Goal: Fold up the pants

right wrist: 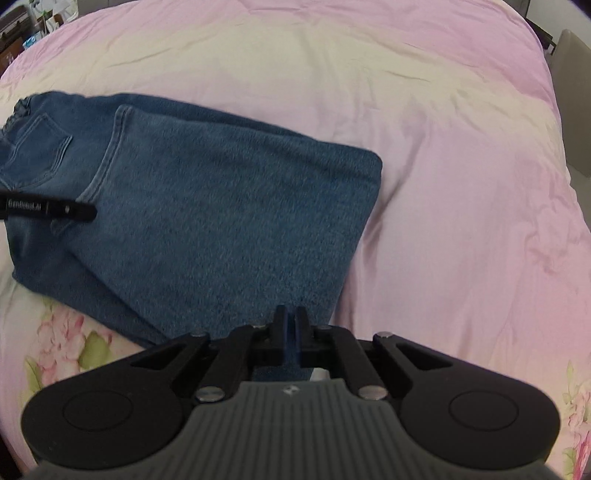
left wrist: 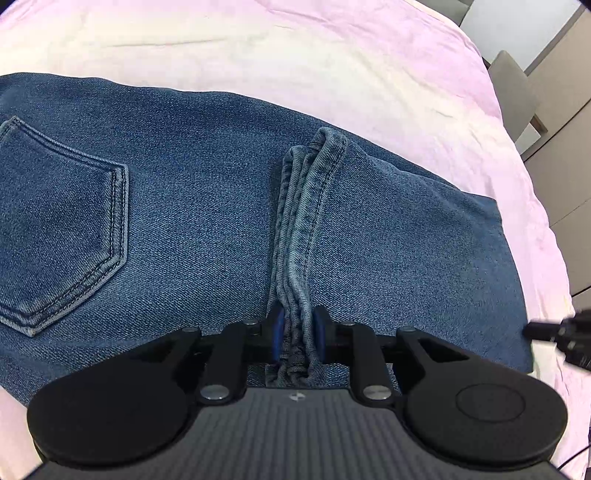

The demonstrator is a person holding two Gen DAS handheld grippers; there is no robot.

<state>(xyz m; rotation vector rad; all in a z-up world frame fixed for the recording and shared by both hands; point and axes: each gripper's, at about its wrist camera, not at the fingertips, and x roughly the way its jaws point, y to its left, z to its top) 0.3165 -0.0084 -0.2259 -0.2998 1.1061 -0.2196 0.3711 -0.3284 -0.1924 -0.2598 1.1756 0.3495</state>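
Blue denim pants [left wrist: 184, 221] lie folded on a pink bed sheet [left wrist: 332, 62], back pocket [left wrist: 62, 221] up at the left. The leg hems [left wrist: 306, 206] are bunched in a ridge on top of the fold. My left gripper [left wrist: 298, 321] is shut on the near end of that ridge, its blue pads pressing the denim. In the right wrist view the pants [right wrist: 221, 214] form a folded rectangle. My right gripper [right wrist: 290, 314] is shut at their near right edge; whether it pinches cloth is unclear. A left finger [right wrist: 48, 208] shows at the left.
The sheet [right wrist: 443, 184] spreads wide to the right and beyond the pants, with a flower print [right wrist: 62, 339] near the front. Grey chairs [left wrist: 513, 92] stand past the bed's far right edge. Clutter [right wrist: 29, 22] sits beyond the top left corner.
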